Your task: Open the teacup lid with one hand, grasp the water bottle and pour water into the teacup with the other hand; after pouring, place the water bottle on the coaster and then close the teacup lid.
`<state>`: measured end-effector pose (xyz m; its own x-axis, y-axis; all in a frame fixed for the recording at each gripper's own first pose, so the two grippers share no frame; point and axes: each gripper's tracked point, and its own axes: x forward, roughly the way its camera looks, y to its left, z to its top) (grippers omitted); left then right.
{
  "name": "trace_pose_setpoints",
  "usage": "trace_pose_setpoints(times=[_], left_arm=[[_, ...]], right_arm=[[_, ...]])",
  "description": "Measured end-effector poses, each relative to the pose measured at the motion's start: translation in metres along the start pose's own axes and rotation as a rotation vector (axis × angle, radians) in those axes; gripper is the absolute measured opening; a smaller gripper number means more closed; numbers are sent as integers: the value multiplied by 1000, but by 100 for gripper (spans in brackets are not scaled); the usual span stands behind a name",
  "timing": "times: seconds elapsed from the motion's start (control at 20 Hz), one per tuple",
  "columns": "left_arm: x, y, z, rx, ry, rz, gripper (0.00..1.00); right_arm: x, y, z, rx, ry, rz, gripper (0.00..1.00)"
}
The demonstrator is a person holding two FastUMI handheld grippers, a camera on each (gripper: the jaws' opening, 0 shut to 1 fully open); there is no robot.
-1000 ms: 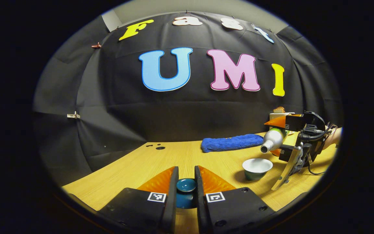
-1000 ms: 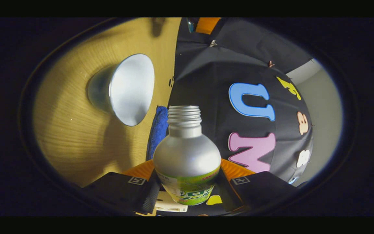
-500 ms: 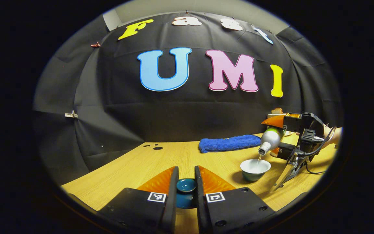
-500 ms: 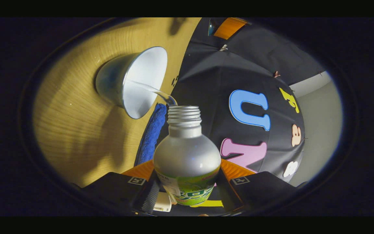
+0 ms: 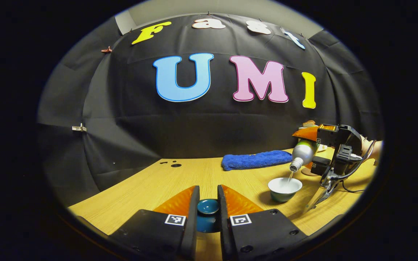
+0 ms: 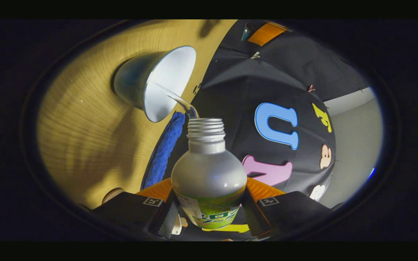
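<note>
My left gripper (image 5: 208,208) is shut on the dark blue teacup lid (image 5: 208,206), holding it low over the wooden table (image 5: 151,188). To the right stands the lidless teacup (image 5: 285,188), white inside. Above it my right gripper (image 5: 312,151) holds the silver water bottle (image 5: 302,155) tipped mouth down, and a thin stream of water runs into the cup. In the right gripper view the right gripper (image 6: 209,203) is shut on the bottle (image 6: 209,174), whose open threaded mouth points toward the teacup (image 6: 158,81); the stream arcs from mouth to cup.
A folded blue towel (image 5: 254,160) lies near the table's back edge; it shows as the towel (image 6: 163,148) behind the bottle. A round coaster (image 5: 308,172) lies behind the right gripper. A light box (image 5: 308,125) stands at the back right. A hand (image 5: 370,148) holds the right gripper.
The right gripper has tipped the bottle further and water has begun to pour into the teacup. The left gripper and the lid have stayed put.
</note>
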<state>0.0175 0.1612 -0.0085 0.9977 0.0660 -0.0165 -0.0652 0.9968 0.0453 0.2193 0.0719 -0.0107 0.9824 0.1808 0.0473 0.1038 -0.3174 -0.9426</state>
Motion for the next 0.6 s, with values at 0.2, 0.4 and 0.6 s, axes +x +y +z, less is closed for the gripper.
trace_pose_setpoints(times=[0.2, 0.4, 0.6], left_arm=[[-1, 0, 0, 0, -1, 1, 30], [0, -1, 0, 1, 0, -3, 30], [0, -1, 0, 1, 1, -7, 30]], right_arm=[[4, -4, 4, -47, -16, -11, 75], [4, -9, 8, -85, -43, -23, 80], [6, -17, 10, -111, -55, -42, 80]])
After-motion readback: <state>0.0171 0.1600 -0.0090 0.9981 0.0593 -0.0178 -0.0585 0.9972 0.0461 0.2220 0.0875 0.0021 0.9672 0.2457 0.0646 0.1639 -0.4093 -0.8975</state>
